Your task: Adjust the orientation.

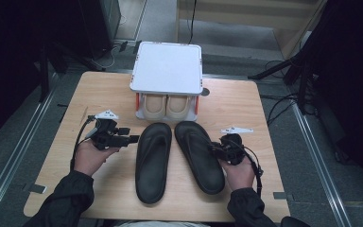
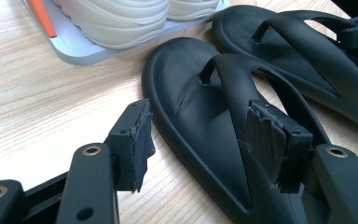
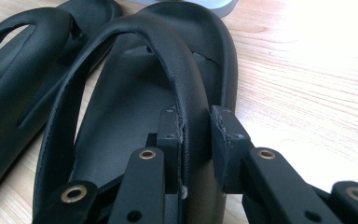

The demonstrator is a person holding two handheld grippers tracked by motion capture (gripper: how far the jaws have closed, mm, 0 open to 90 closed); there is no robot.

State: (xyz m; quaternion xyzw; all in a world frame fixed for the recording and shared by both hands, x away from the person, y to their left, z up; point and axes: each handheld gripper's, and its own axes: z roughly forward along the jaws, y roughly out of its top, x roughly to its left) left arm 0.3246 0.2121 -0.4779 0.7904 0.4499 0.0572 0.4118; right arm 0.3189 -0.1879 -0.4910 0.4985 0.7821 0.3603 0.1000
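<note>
Two black rubber flip-flops lie side by side on the light wooden counter (image 1: 246, 101), toes toward a small white two-tier shoe rack with orange posts (image 1: 167, 66) that holds a pair of beige shoes (image 1: 167, 106) on its lower shelf. No brand, label or writing can be read on any of them.

The right gripper (image 3: 196, 128) sits at the outer side of the right flip-flop (image 1: 198, 153) — its jaws stand narrowly apart on either side of the outer strap (image 3: 186, 79); the left pad lies against the strap, while a slim gap shows at the right pad.

The left gripper (image 2: 209, 140) hovers just beside the left flip-flop (image 1: 152, 161), jaws wide apart and holding nothing — one pad over bare counter, the other over that flip-flop's strap (image 2: 242, 88).
</note>
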